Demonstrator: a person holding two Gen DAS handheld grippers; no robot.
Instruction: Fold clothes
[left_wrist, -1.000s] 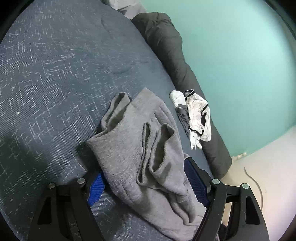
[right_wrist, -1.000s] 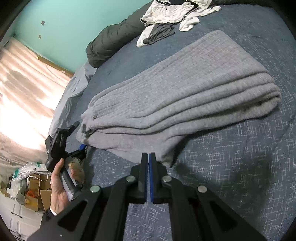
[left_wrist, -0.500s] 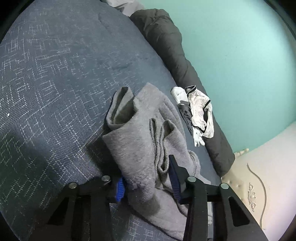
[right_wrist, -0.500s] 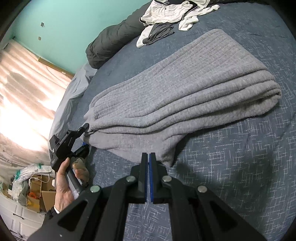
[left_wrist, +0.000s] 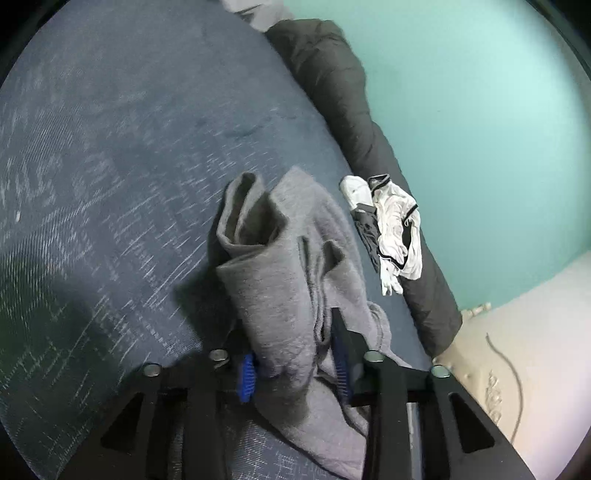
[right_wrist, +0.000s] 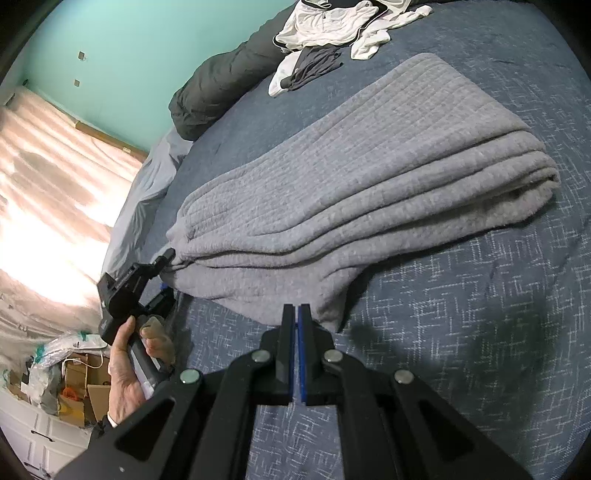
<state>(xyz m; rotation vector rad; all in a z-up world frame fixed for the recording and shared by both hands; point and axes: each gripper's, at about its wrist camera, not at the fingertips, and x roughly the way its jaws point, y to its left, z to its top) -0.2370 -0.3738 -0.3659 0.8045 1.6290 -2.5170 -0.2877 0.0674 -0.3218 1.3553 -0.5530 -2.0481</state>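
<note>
L fingers (left_wrist: 334, 332) round grey garment (left_wrist: 291, 280); R fingers (right_wrist: 285, 321) closed, empty.

Grey knit garment (right_wrist: 351, 177): ribbed texture, folded lengthwise into several stacked layers, lying on blue patterned bed cover, spanning centre of right wrist frame from lower left to upper right. Layer edges visible along near side; rounded fold at right end. One corner hangs toward bottom centre. In left wrist frame, garment end (left_wrist: 291, 280) bunched, raised, open folds at centre.
</note>
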